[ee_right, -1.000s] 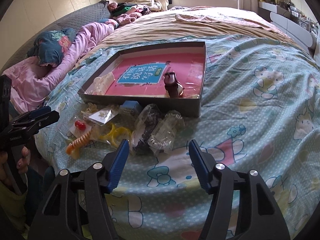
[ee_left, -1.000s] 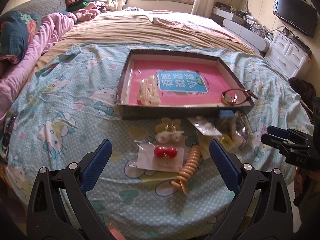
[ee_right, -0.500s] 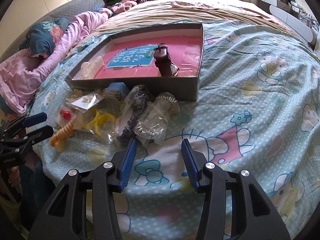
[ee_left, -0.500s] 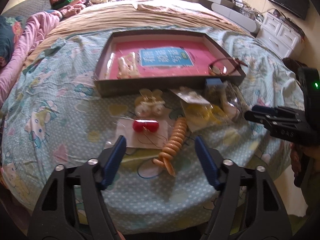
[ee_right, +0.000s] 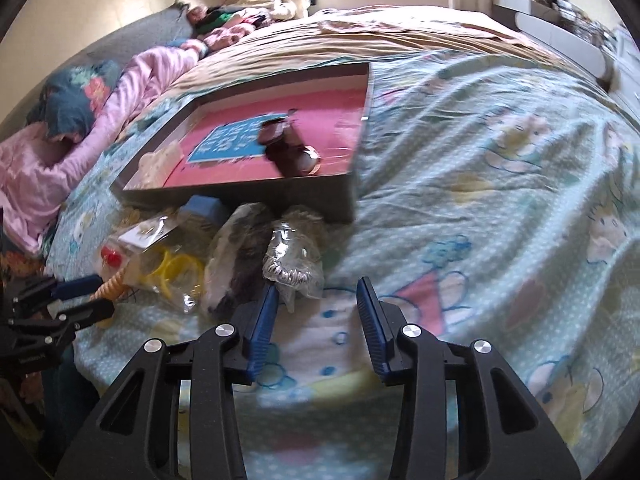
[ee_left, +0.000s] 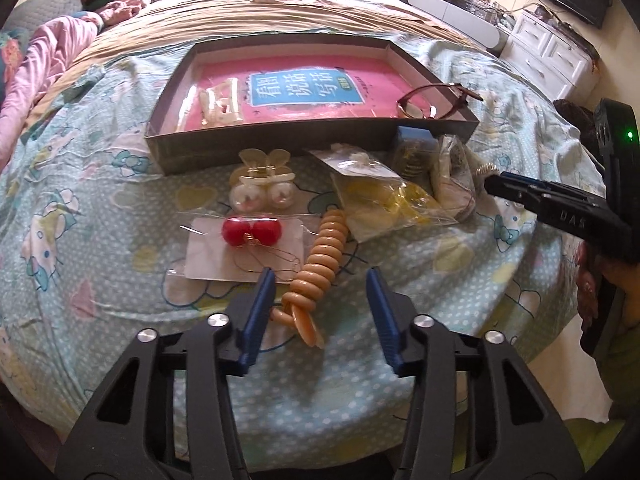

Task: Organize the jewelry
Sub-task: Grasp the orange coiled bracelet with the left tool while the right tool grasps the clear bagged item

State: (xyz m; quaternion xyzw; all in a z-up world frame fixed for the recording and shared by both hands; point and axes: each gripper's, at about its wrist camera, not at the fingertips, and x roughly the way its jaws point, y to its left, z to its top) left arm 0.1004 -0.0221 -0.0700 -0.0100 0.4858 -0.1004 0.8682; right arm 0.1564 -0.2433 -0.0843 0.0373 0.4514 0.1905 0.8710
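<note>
A dark shallow box (ee_left: 276, 148) with a pink book inside lies on the bed. It holds a cream hair clip (ee_left: 221, 106), and glasses (ee_left: 432, 100) rest on its right corner. Loose jewelry lies in front of the box: an orange spiral band (ee_left: 320, 256), red ball earrings on a card (ee_left: 250, 232), pearl clips (ee_left: 262, 196) and bagged yellow bangles (ee_left: 388, 200). My left gripper (ee_left: 320, 276) is open, its fingers either side of the orange band's near end. My right gripper (ee_right: 316, 286) is open just before a bagged silver coil (ee_right: 288, 268).
The bed has a patterned blue sheet (ee_right: 500, 200). Pink bedding (ee_left: 40, 56) lies at the far left. White drawers (ee_left: 552, 52) and a TV stand to the right of the bed. The bed's near edge drops off below both grippers.
Both grippers moved forward and down toward the jewelry pile and their jaws narrowed. The left one now straddles the orange band's end. Nothing has been picked up.
</note>
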